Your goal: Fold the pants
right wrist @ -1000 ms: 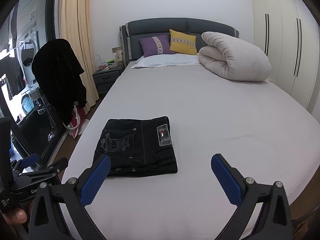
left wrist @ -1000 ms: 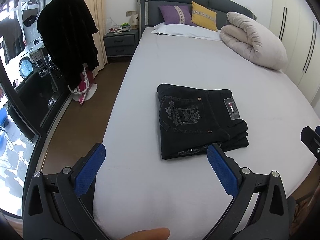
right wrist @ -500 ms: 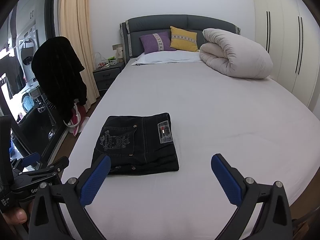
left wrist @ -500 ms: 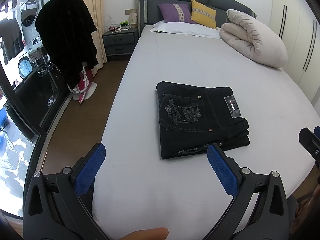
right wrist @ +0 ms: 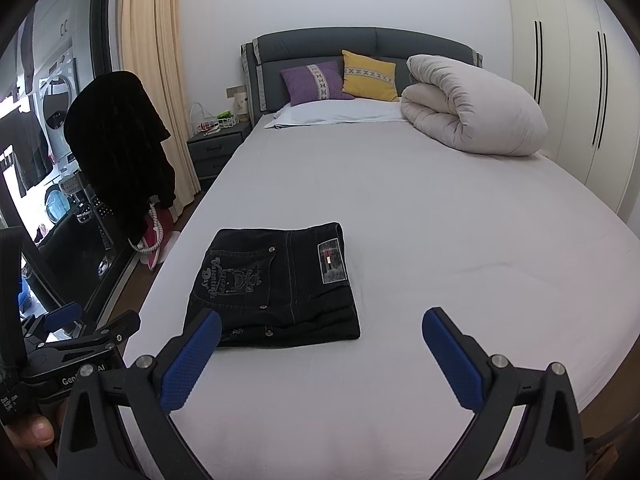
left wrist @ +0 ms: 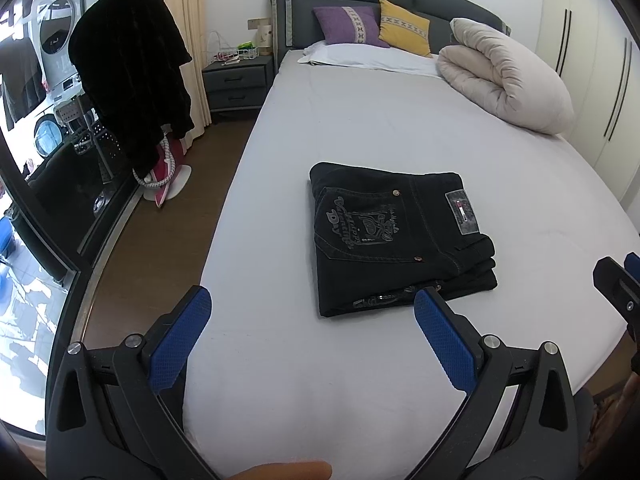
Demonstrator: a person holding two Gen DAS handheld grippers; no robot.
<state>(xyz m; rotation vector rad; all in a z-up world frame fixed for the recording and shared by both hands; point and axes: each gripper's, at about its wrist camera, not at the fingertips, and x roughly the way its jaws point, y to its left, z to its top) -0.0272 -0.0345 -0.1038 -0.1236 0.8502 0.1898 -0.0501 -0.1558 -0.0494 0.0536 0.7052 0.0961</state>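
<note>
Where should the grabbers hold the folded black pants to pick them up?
Probably the near edge of the folded black pants, coming in low from the foot of the bed. The stacked layers show there, so one open gripper could pinch them all together.

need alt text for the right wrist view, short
Black pants lie folded into a compact rectangle on a grey bed, pocket embroidery facing up. The right tongs are open in the foreground, holding nothing. Further back are a rolled duvet and purple and yellow cushions by the headboard.
</note>
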